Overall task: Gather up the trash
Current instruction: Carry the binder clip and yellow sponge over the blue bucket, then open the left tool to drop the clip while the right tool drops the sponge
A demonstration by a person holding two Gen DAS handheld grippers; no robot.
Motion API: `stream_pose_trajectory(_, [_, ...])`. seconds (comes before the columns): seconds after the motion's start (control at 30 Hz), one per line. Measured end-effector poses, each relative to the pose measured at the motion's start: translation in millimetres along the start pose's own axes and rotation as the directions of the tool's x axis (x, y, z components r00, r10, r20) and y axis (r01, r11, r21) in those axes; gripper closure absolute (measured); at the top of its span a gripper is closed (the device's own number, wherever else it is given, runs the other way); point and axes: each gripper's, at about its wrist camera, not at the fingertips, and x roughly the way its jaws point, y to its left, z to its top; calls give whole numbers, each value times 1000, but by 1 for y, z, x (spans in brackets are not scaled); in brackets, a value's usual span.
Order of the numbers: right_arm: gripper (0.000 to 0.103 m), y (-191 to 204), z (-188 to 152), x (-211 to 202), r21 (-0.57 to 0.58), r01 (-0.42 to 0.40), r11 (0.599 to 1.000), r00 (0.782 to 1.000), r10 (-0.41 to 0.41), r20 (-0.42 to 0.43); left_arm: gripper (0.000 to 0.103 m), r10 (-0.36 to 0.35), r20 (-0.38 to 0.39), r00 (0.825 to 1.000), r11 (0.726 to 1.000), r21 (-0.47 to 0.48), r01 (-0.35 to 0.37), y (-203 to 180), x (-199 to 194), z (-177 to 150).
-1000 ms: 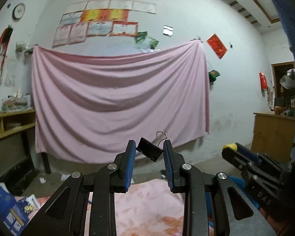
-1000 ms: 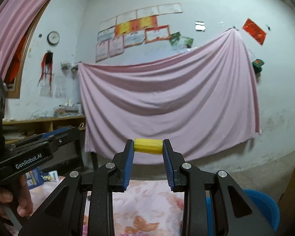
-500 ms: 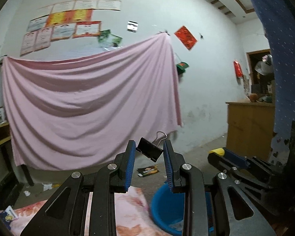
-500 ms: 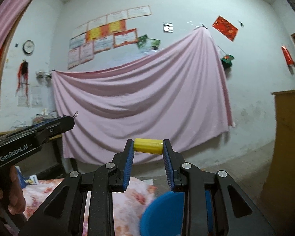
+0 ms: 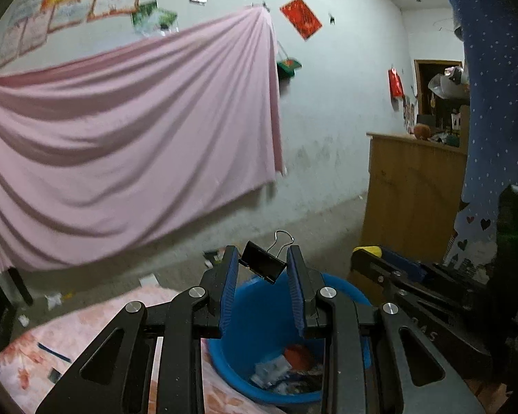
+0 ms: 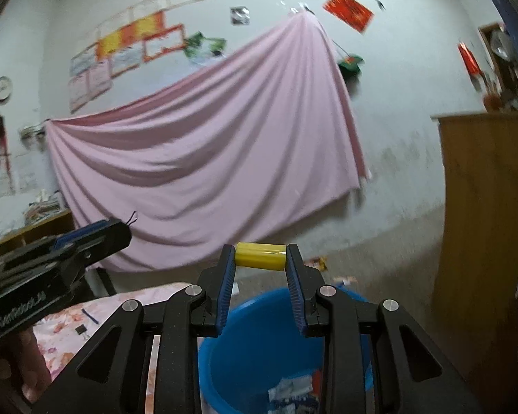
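**Both grippers loaded, positioned above the blue basin**

Left gripper: clenched on a black binder clip. The clip sits tilted between the blue finger pads, with its wire handle pointing up and away. The gripper hangs over the near rim of the blue plastic basin.

Right gripper: clenched on a short yellow cylinder, held crosswise at the fingertips, ends against the pads. This gripper is also above the basin, to the right of the left gripper.

Basin: stands on the floor, just beside the surface covered with a pink floral cloth. It already contains crumpled wrappers and a reddish item.

Surface: a second, small binder clip and a blue pen lie on the cloth.

Surroundings: a pink sheet hangs on the rear wall; a wooden cabinet stands to the right.
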Motion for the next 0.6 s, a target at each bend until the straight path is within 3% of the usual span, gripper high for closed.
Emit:
stream_pose_trajectory(0.27, [76,-22,-10,27,74,28,997,984,-14,-180,79,-20,-160,987,998,-56,12,-7,30,-7])
stream_pose_trajectory(0.6, [76,-31,-16,42,121,27,992,959,9,-284,79,-68,-281,957,988,-150,26,-1,50,-17])
